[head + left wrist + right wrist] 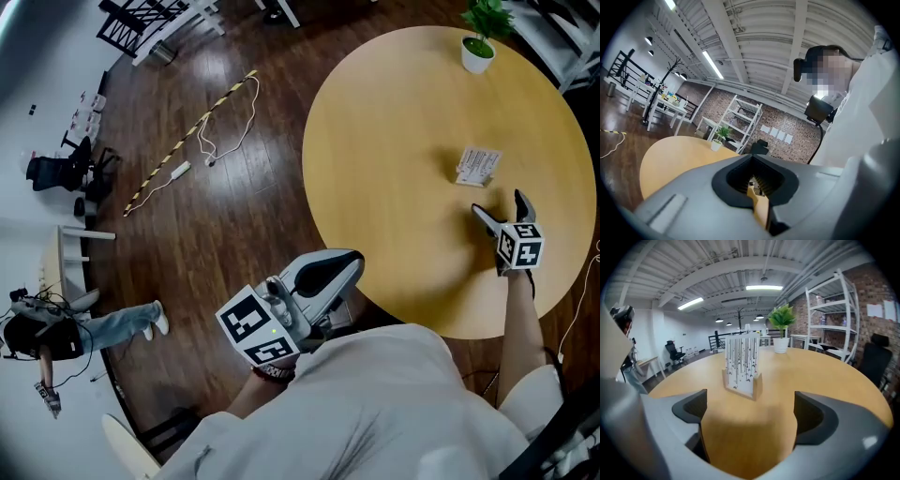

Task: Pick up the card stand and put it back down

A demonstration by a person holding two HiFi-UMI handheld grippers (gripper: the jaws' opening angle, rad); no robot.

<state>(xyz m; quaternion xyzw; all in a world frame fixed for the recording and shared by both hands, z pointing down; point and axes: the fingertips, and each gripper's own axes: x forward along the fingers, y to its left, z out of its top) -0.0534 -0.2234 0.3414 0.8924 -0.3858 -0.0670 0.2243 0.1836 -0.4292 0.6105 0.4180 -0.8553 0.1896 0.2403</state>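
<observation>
Closest to the body, the left tool is held level off the rim of the round wooden surface, over the dark floor. Its jaws are pressed together with nothing between them; only a thin sliver of the surface shows through the notch in its own view.

Farther out on the right, the right tool hangs over the surface, tilted down, its marker cube toward the wearer. Its jaws are spread wide and grip nothing: bare wood lies between them.

Just ahead of those open jaws, apart from both tips, the stand sits upright on the surface, a wooden block with a white patterned card in its slot.

Beyond it, near the far rim, is a small plant in a white pot.

Off the surface, a striped pole and a white cable lie on the floor. A second person stands at the far left, and white shelves line a brick wall.
</observation>
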